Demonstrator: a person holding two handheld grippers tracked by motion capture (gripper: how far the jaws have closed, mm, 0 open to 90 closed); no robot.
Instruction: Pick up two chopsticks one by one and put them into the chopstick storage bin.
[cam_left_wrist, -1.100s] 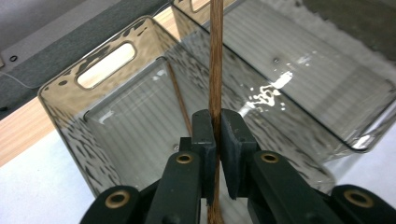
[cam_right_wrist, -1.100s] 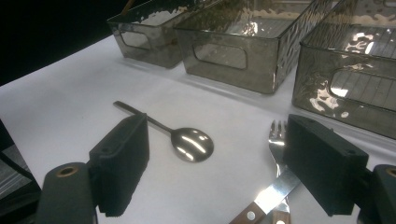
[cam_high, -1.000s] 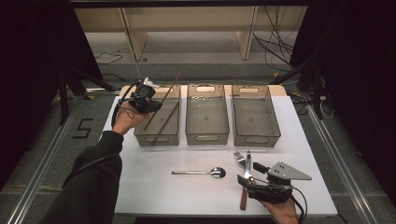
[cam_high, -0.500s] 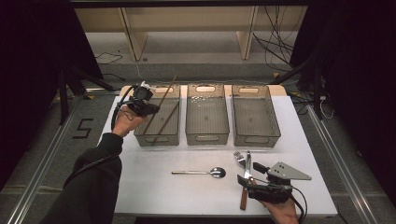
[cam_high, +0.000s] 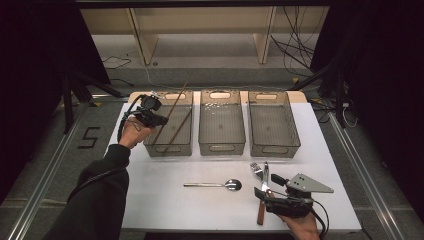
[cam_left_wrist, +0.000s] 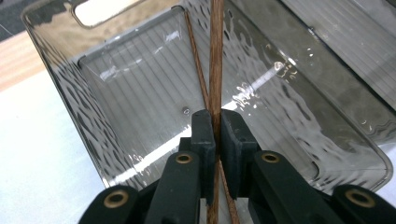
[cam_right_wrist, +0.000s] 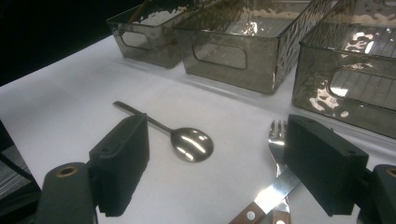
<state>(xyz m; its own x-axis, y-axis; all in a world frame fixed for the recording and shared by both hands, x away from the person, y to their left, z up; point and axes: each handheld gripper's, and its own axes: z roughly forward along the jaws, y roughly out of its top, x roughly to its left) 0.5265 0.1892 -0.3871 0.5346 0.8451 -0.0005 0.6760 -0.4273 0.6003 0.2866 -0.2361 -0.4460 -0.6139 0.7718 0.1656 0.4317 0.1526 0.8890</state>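
My left gripper (cam_high: 153, 118) is over the left edge of the left grey bin (cam_high: 167, 149), shut on a brown chopstick (cam_high: 176, 101) that slants into the bin with its far end above the back rim. A second chopstick (cam_high: 181, 126) lies inside that bin. In the left gripper view the pads (cam_left_wrist: 205, 135) pinch the chopstick (cam_left_wrist: 215, 65), and the second chopstick (cam_left_wrist: 196, 60) lies beneath it. My right gripper (cam_high: 261, 193) rests open near the table's front right, its jaws either side of a wooden-handled knife (cam_right_wrist: 261, 200) and a fork (cam_right_wrist: 278, 135). A spoon (cam_high: 215, 185) lies to its left.
Three grey see-through bins stand in a row at the back of the white table (cam_high: 150, 200): the left one, a middle bin (cam_high: 221, 148) and a right bin (cam_high: 274, 151). Open floor and cables lie beyond the table's far edge.
My left gripper has sunk a little with the chopstick, whose far end now sits lower over the left bin. The right gripper has stayed where it was.
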